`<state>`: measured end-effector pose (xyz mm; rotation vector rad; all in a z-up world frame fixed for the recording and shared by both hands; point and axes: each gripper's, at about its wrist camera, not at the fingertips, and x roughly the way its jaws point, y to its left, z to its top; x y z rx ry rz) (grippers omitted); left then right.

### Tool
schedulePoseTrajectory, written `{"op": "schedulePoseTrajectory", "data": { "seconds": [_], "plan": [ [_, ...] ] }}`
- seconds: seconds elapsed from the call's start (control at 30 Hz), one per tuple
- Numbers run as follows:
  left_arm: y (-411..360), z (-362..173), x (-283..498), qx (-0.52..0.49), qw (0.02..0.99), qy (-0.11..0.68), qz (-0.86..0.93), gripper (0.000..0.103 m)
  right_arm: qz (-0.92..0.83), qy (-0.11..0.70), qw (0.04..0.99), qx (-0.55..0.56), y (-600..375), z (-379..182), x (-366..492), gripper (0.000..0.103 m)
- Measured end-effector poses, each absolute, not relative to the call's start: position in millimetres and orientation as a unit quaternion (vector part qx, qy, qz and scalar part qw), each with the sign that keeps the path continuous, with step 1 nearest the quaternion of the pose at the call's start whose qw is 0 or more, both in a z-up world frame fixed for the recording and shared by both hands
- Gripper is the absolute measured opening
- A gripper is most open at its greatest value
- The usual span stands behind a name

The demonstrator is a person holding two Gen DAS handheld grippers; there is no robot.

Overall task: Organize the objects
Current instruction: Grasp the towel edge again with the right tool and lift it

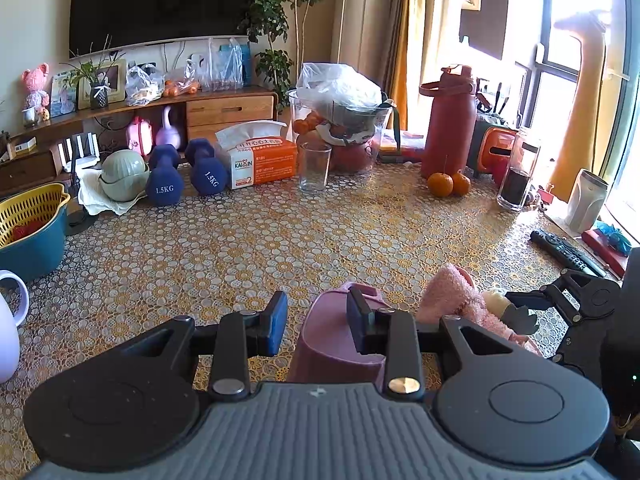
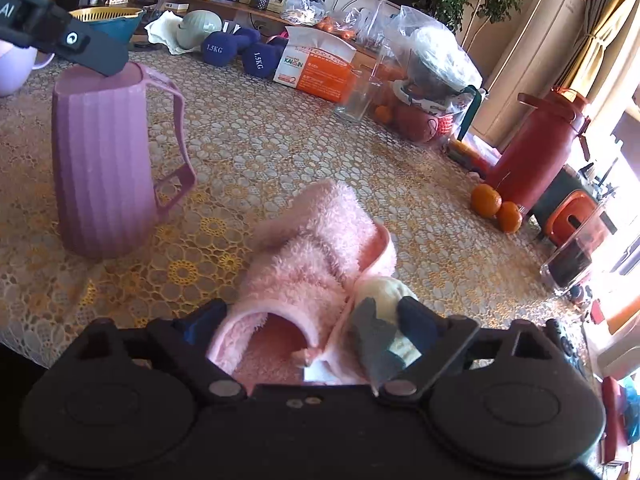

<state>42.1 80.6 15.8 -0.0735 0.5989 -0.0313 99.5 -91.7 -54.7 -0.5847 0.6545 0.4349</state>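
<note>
A purple ribbed pitcher stands upright on the lace-covered table; it also shows in the left wrist view. My left gripper is open, its right finger at the pitcher's rim and its left finger outside it. A pink fluffy slipper with a small plush trim lies right of the pitcher; it also shows in the left wrist view. My right gripper is open around the slipper's near end, its fingers on either side.
At the back stand two blue dumbbells, a tissue box, a clear glass, a bagged bowl, a red flask and two oranges. A teal-and-yellow basket sits left, a remote right.
</note>
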Motion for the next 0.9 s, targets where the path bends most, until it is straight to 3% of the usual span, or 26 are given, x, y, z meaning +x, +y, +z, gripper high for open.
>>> {"op": "schedulePoseTrajectory", "data": {
  "seconds": [0.07,0.13,0.23,0.33,0.57,0.73,0.9],
  "plan": [
    [81,16,43,-0.036,0.955,0.295,-0.016,0.032,0.211,0.298,0.878,-0.308,-94,-55,95,0.070],
    [81,16,42,-0.037,0.955,0.295,-0.016,0.032,0.210,0.273,0.873,-0.346,-94,-58,86,0.050],
    [82,16,42,-0.040,0.955,0.295,-0.016,0.032,0.208,0.251,0.872,-0.367,-96,-58,80,0.036],
    [83,16,43,-0.044,0.954,0.296,-0.015,0.032,0.202,0.270,0.893,-0.298,-106,-42,92,0.030],
    [83,15,43,-0.048,0.953,0.298,-0.016,0.032,0.264,0.327,0.904,-0.077,-126,8,104,0.028],
    [83,15,42,-0.045,0.953,0.298,-0.018,0.032,0.328,0.348,0.878,0.008,-108,27,97,0.028],
    [78,15,41,-0.032,0.954,0.296,-0.026,0.031,0.328,0.386,0.861,0.039,-90,10,106,0.027]
  ]
}}
